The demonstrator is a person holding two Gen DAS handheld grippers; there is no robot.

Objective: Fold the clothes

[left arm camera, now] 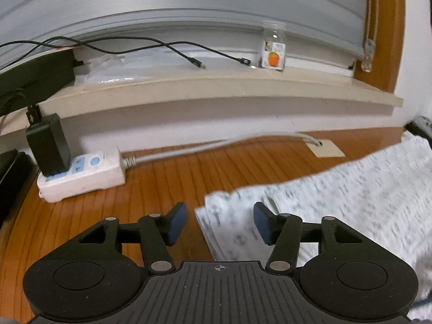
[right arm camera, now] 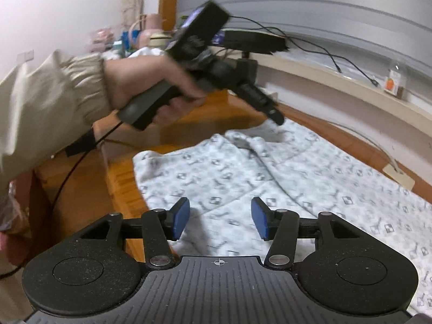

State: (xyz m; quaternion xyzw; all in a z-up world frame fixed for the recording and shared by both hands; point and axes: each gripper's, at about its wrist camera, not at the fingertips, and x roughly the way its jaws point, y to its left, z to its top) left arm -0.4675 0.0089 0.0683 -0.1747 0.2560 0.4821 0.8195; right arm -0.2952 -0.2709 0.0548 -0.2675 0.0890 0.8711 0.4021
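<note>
I find both tools released. The left gripper [left arm camera: 220, 222] has its blue pads apart with nothing pressed between them; the corner of the garment [left arm camera: 337, 202] lies under the gap, just beside the right-hand pad. The right gripper [right arm camera: 220, 220] likewise stands with jaws parted above the cloth, gripping nothing.

The garment [right arm camera: 283, 170], pale with a small grey repeated print, is spread on a wooden surface [left arm camera: 151, 183] of orange-brown boards. In the right wrist view it covers most of the surface ahead, with a raised ridge running diagonally across it; its near left edge curves over bare wood.

In that same view I see the left hand [right arm camera: 151, 86], in a beige gathered sleeve [right arm camera: 54, 102], holding the other tool's handle above the far end of the cloth. That part is blurred.

Room: a pale sill [left arm camera: 216, 91] runs along the back beneath grey slatted blinds [left arm camera: 189, 8]. On the sill stand a clear jar with an orange label [left arm camera: 274, 48] and loose black cables [left arm camera: 167, 46]. A white power strip [left arm camera: 83, 175] with a black adapter [left arm camera: 48, 145] plugged in sits on the wood below, its white cord [left arm camera: 216, 145] running to a plate in the surface.
</note>
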